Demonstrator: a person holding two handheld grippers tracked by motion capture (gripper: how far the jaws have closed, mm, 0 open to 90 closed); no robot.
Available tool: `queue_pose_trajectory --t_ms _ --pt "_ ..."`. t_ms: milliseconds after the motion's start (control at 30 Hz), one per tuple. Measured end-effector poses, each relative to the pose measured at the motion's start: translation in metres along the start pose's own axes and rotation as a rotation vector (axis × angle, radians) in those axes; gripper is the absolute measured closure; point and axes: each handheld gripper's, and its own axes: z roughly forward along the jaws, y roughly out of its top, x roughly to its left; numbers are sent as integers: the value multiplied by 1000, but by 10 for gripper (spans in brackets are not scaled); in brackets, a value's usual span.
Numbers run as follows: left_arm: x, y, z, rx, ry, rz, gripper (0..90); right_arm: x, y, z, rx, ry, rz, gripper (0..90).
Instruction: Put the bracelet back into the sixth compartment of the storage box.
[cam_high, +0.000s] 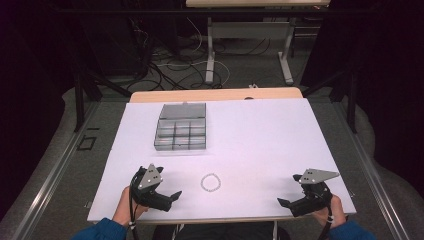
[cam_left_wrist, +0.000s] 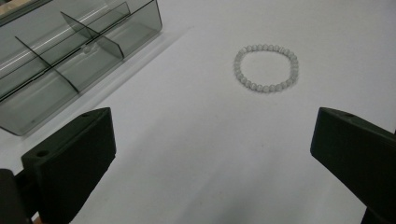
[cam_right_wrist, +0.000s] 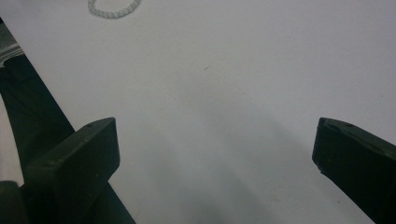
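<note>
High view: left gripper (cam_high: 167, 196) and right gripper (cam_high: 290, 202) rest at near table edge, bead bracelet (cam_high: 210, 182) between them, nearer left; compartment box (cam_high: 180, 127) beyond left gripper, seemingly empty.

Left gripper view: jaws wide apart, holding nothing; bracelet (cam_left_wrist: 265, 67) ahead, untouched.

Right gripper view: jaws wide, empty. Likely nothing started.

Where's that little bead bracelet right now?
In the high view the bracelet lies flat on the white table, between the left gripper and right gripper.

Blue sleeves cover both forearms. The left gripper (cam_high: 170, 196) and right gripper (cam_high: 288, 202) are black, each with a grey three-cornered plate on top, blocky jaws and a trailing black cable.
</note>
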Motion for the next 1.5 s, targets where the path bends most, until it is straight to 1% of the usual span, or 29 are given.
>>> queue_pose_trajectory --t_ms 33,100,167,233,333,367,400,600,633,700,767,800,833,900,1033,1133,1267,1367,1400,1467,1500 --pt "-1 1 1 -3 3 7 0 0 0 0 1 0 4 3" --pt "-2 2 3 0 -4 9 1 0 0 0 10 3 1 3" --pt "-3 4 5 -8 0 11 0 0 0 0 13 4 1 3" --pt "-4 5 6 -12 -7 8 1 0 0 0 14 2 4 2" --pt "-6 9 12 -2 -15 25 1 0 0 0 10 -1 2 3" --pt "-7 9 13 3 -21 24 1 0 0 0 10 -2 2 3" --pt "-7 10 14 7 -20 35 0 0 0 0 10 0 3 2" --pt "-11 14 21 13 -31 46 0 -1 0 0 9 -2 3 2" --pt "-11 14 22 18 -32 46 1 0 0 0 11 -3 10 2" --pt "-12 16 24 19 -31 52 0 -1 0 0 10 -1 1 2" --pt "-12 17 25 15 -28 53 0 0 0 0 13 0 4 2" --pt "-12 17 26 15 -30 51 1 -1 0 0 13 6 -3 2" --pt "-11 18 26 22 -28 53 0 -1 0 0 13 -1 2 2" --pt "-11 18 27 20 -28 53 1 -1 0 0 14 1 -1 2" --pt "-13 20 31 31 -39 51 1 -1 0 0 12 2 2 2" --pt "-13 20 34 30 -38 60 0 -1 0 1 14 5 0 2" --pt "-17 23 40 47 -57 72 0 -1 0 0 14 2 1 2" --pt "-18 24 43 50 -61 79 1 -1 0 0 18 9 -1 2" --pt "-19 25 44 53 -57 83 1 -1 0 0 18 9 -1 2" --pt "-19 26 46 54 -65 86 0 -1 0 0 14 -1 0 2" --pt "-20 27 48 60 -67 86 0 -1 0 0 16 3 -1 2"
